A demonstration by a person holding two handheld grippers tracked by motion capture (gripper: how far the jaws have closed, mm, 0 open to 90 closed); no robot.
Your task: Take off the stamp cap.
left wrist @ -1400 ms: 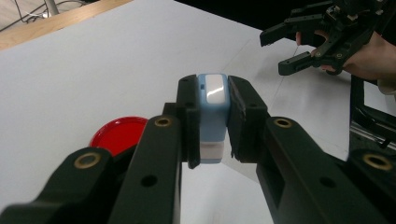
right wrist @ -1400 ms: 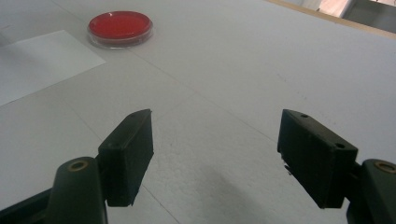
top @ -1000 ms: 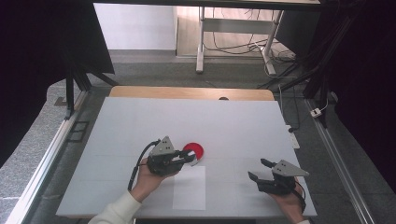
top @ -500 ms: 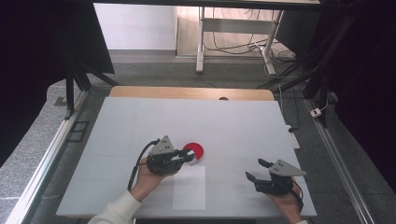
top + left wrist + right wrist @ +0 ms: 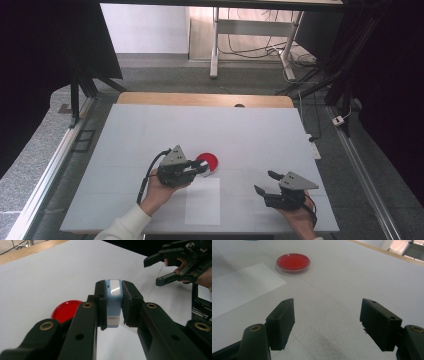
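The left gripper point(image 5: 113, 305) is squeezed tight on a little blue and white block point(image 5: 113, 302). The block stands up straight btwn the two black jaws, w/ its shiny white top facing the camera. In the high view the left gripper point(image 5: 200, 167) sits just above the table, held by a hand point(image 5: 157, 192) in a white sleeve.

Right by the jaws is a round red dish point(image 5: 66, 311). It's flat and shallow, w/ a clear rim and red stuff filling the inside. In the high view the red dish point(image 5: 210, 162) is partly under the gripper tip, so can't tell if the block touches it. The right gripper view shows the dish point(image 5: 293, 263) whole, w/ nothing else lying in it.

A white sheet of paper point(image 5: 202, 200) lies flat on the table, just next to the dish, on the person's side.

The right gripper point(image 5: 327, 322) has its jaws wide apart, holding nothing. In the high view it point(image 5: 267, 184) is low over the white table point(image 5: 250, 130), well apart from the dish and the block.
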